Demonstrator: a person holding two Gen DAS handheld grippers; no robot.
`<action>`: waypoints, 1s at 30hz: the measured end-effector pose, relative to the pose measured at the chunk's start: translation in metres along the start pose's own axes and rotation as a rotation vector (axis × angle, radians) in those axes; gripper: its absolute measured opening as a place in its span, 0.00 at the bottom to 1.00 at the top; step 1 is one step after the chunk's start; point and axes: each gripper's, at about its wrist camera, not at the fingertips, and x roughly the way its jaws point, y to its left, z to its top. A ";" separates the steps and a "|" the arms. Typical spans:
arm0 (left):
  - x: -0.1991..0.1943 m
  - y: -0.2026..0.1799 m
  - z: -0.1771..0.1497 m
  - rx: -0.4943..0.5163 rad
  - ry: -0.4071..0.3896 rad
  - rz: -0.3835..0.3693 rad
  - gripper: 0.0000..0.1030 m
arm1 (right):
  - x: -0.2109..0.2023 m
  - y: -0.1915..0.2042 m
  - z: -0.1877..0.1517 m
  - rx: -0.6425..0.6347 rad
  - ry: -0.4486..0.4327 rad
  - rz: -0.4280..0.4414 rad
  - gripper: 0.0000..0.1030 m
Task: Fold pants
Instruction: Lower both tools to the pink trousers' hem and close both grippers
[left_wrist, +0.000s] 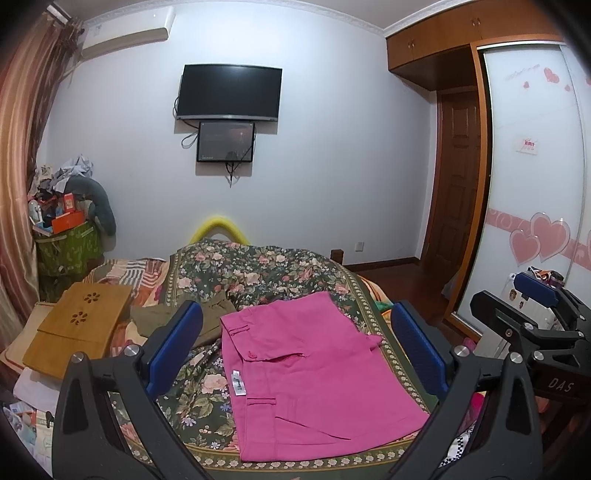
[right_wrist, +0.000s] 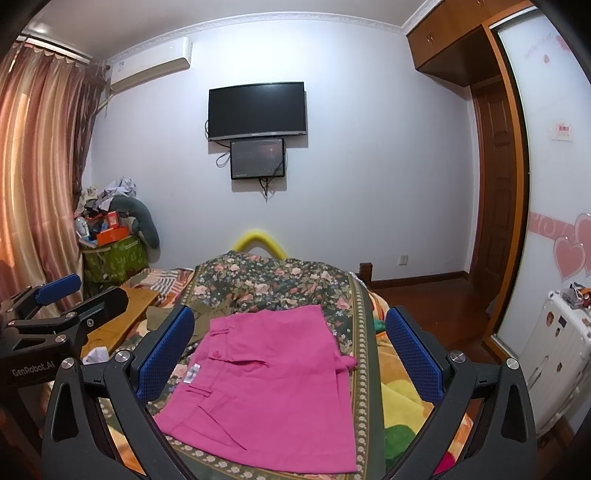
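Observation:
Pink pants (left_wrist: 310, 376) lie folded into a compact rectangle on the floral bedspread (left_wrist: 266, 273), waistband with white label to the left. They also show in the right wrist view (right_wrist: 269, 387). My left gripper (left_wrist: 295, 350) hovers above them, jaws wide open and empty. My right gripper (right_wrist: 291, 350) is also wide open and empty above the pants. Each gripper appears in the other's view: the right gripper (left_wrist: 532, 306) at the right edge, the left gripper (right_wrist: 70, 295) at the left edge.
An olive garment (left_wrist: 184, 317) lies left of the pants. A wooden lap tray (left_wrist: 77, 328) sits at the bed's left. A cluttered green basket (left_wrist: 70, 243) stands by the curtain. A white suitcase (right_wrist: 554, 354) and the wardrobe (left_wrist: 535, 166) are at the right.

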 end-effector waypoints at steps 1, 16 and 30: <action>0.004 0.001 -0.001 -0.002 0.008 0.001 1.00 | 0.002 -0.002 -0.001 0.000 0.005 -0.001 1.00; 0.139 0.044 -0.048 0.048 0.347 0.014 1.00 | 0.082 -0.049 -0.043 -0.052 0.204 -0.095 1.00; 0.260 0.092 -0.112 -0.027 0.673 0.022 0.80 | 0.194 -0.104 -0.114 0.005 0.537 -0.060 0.99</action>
